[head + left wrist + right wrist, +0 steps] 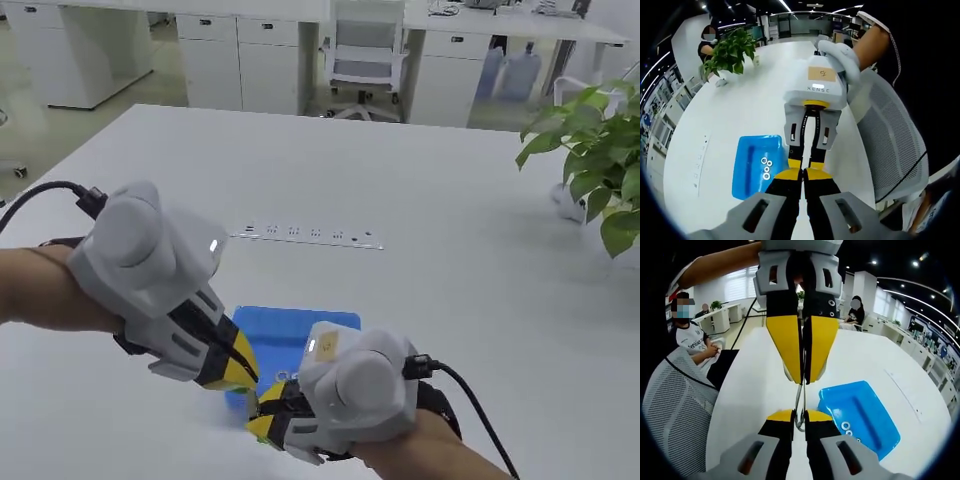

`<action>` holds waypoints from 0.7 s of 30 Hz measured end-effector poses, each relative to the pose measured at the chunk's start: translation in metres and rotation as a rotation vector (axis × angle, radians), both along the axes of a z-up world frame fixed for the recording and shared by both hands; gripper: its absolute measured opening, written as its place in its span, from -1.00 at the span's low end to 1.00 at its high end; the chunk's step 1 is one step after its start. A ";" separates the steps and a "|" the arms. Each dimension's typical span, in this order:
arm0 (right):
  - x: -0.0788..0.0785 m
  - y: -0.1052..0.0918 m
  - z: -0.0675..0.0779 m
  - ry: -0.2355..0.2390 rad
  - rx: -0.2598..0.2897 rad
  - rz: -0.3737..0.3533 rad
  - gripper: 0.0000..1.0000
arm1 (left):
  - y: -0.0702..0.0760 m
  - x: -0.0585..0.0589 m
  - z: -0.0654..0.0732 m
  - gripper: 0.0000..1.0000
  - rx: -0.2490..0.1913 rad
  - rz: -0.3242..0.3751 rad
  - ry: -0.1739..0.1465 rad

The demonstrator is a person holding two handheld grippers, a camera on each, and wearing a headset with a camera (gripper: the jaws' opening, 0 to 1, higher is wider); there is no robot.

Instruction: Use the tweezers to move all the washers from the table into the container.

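Note:
Thin metal tweezers point(799, 400) run between the two grippers, which face each other tip to tip. My right gripper point(800, 417) is shut on the near end of the tweezers, and my left gripper point(803, 380) comes in from above, shut on their other part. In the head view the left gripper point(240, 370) and right gripper point(262, 415) meet just in front of the blue container point(290, 335). Three washers point(765, 168) lie inside the container point(747, 170). The left gripper view shows my own jaws point(803, 174) pressed together against the right gripper point(805, 162).
A power strip point(310, 235) is set into the white table point(450, 300) beyond the container. A potted plant point(595, 170) stands at the right edge. A mesh chair point(890, 145) is close behind the right gripper. People sit nearby.

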State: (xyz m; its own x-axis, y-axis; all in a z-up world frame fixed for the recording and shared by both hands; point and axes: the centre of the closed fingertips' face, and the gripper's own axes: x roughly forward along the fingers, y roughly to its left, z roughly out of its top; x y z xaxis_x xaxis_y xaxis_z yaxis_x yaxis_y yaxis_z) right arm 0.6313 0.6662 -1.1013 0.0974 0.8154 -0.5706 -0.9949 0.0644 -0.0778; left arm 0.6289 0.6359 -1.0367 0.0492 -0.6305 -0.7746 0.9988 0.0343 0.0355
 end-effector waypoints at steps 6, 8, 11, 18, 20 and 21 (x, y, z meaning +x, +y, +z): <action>0.011 -0.001 0.008 -0.015 0.001 -0.010 -0.82 | -0.002 0.008 0.008 -0.90 -0.001 -0.008 -0.017; 0.015 0.000 0.012 -0.025 -0.003 -0.008 -0.82 | -0.002 0.012 0.011 -0.90 -0.001 -0.009 -0.025; 0.023 0.001 0.016 -0.037 0.000 -0.009 -0.82 | -0.001 0.018 0.015 -0.90 -0.001 -0.008 -0.038; 0.039 0.002 0.020 -0.048 0.007 -0.011 -0.82 | 0.001 0.035 0.019 -0.90 -0.001 -0.004 -0.057; 0.044 0.002 0.019 -0.048 0.010 -0.014 -0.82 | 0.001 0.039 0.018 -0.90 -0.001 -0.001 -0.060; 0.047 0.002 0.018 -0.047 0.013 -0.015 -0.82 | 0.001 0.042 0.018 -0.90 -0.001 0.001 -0.065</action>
